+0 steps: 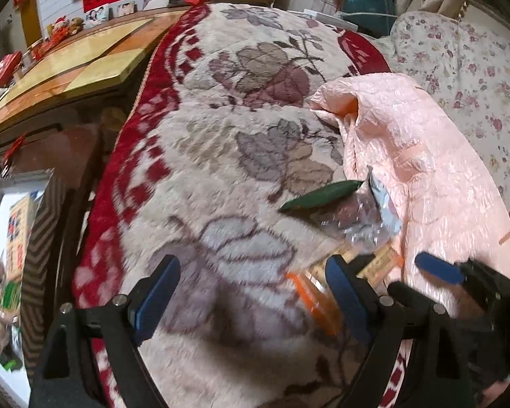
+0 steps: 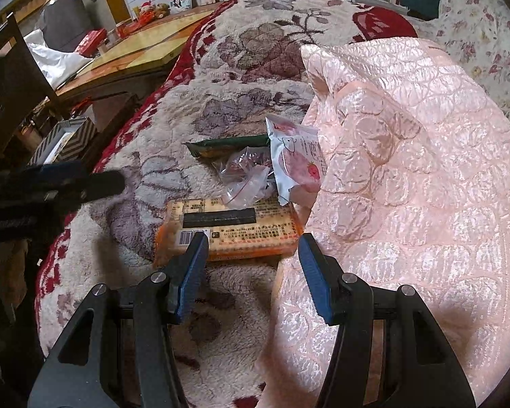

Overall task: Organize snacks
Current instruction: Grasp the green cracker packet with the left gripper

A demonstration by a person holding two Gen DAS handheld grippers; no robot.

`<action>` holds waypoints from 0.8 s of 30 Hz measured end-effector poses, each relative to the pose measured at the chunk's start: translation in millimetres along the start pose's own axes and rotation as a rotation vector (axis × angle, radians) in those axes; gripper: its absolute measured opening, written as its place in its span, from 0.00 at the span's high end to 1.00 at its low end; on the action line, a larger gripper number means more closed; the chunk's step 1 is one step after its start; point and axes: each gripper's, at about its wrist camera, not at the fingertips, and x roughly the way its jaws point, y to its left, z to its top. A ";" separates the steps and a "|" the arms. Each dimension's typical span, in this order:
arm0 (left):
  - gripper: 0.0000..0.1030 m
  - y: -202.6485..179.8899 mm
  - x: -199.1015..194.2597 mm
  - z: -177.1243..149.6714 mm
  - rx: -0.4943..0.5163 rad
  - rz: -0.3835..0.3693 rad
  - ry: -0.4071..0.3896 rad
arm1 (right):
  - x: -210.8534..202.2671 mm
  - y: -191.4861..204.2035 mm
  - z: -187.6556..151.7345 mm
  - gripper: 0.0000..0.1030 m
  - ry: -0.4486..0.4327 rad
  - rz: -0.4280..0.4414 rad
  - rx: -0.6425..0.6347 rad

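Blue-padded fingers of the right gripper (image 2: 251, 272) filled the lower part of the right wrist view, spread apart with nothing between them. Just above the tips, in the middle of the frame, lay the orange snack box (image 2: 231, 229), flat on the fluffy floral blanket (image 2: 173, 156) with its printed label and barcode facing up; the left finger tip overlapped the box's lower left corner, but I cannot tell if it touched. On the upper edge of the box rested a clear plastic bag (image 2: 244, 176), and behind it a dark green packet (image 2: 227, 148) lay flat. To the right of these, a white strawberry pouch (image 2: 297, 159) leaned against the pink quilted cover (image 2: 408, 187), which took the whole right half of the frame. At the left edge, the left gripper (image 2: 68, 183) showed as a dark blurred shape over the blanket.

In the left wrist view, the left gripper (image 1: 251, 282) also stood apart, empty, over the blanket (image 1: 221, 156) at the bottom of the frame. The orange box (image 1: 319, 292) was blurred, beside and partly behind the right finger, so it lay to the right of the opening and not inside it. Above it were the clear bag (image 1: 353, 217) and the green packet (image 1: 319, 197). At the lower right, the right gripper (image 1: 438, 267) showed over the pink cover (image 1: 425, 156). A patterned box with packets inside (image 1: 20, 234) stood at the far left edge.
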 end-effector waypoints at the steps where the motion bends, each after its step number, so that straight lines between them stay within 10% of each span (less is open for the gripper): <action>1: 0.14 -3.4 5.4 3.8 0.012 0.002 0.009 | 0.8 -0.6 -0.3 0.47 0.001 0.003 0.002; 15: 0.14 -9.0 69.5 64.8 0.012 0.112 0.054 | 0.0 -9.5 -1.7 0.47 -0.018 0.052 0.036; 24: 0.14 -23.6 87.5 80.0 0.214 -0.029 0.099 | 4.7 -11.4 0.5 0.47 -0.021 0.084 0.055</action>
